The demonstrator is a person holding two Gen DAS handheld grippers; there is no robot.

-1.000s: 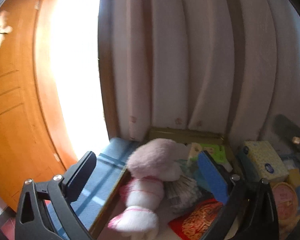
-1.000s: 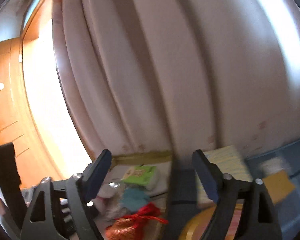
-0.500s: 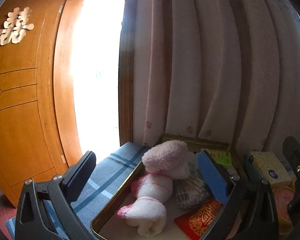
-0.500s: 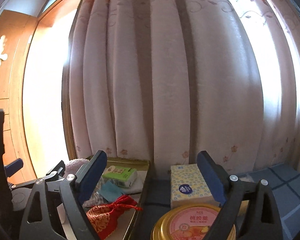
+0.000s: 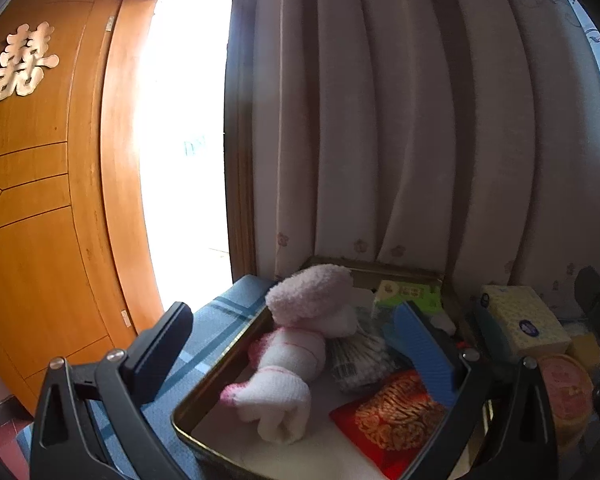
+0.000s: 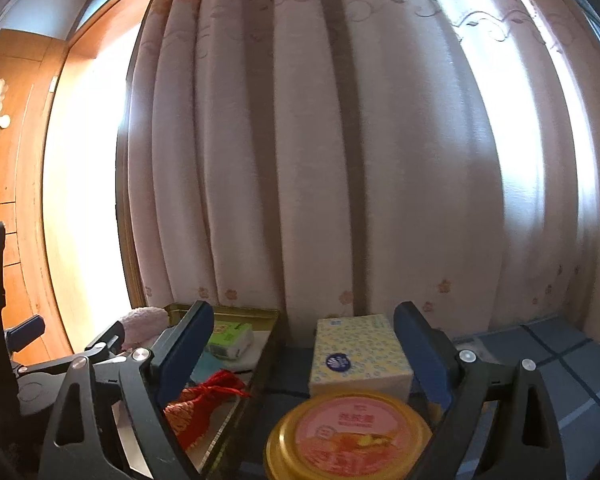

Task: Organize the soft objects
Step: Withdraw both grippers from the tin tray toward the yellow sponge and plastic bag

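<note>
A gold metal tray (image 5: 220,364) on a blue checked cloth holds a rolled white-and-pink sock (image 5: 284,376), a fluffy pink sock (image 5: 312,292), a red embroidered pouch (image 5: 396,412), a green tissue pack (image 5: 408,292) and a bundle of cotton swabs (image 5: 356,356). My left gripper (image 5: 296,344) hovers open over the tray's near end, with the socks beyond its fingertips. My right gripper (image 6: 304,348) is open, well apart from the yellow tissue pack (image 6: 360,356) that stands ahead between its fingers. The red pouch (image 6: 204,400) lies to its left.
A round gold tin with a pink lid (image 6: 348,436) stands just in front of the tissue pack, right of the tray rim (image 6: 228,312). Pale curtains (image 6: 320,160) hang close behind everything. A wooden door (image 5: 32,220) and a bright doorway are on the left. Blue cloth (image 6: 540,352) runs on to the right.
Both grippers have drawn back from the curtain, bringing more of the tray into the left view. The pink-lidded tin has come into the right view. Both have stayed open.
</note>
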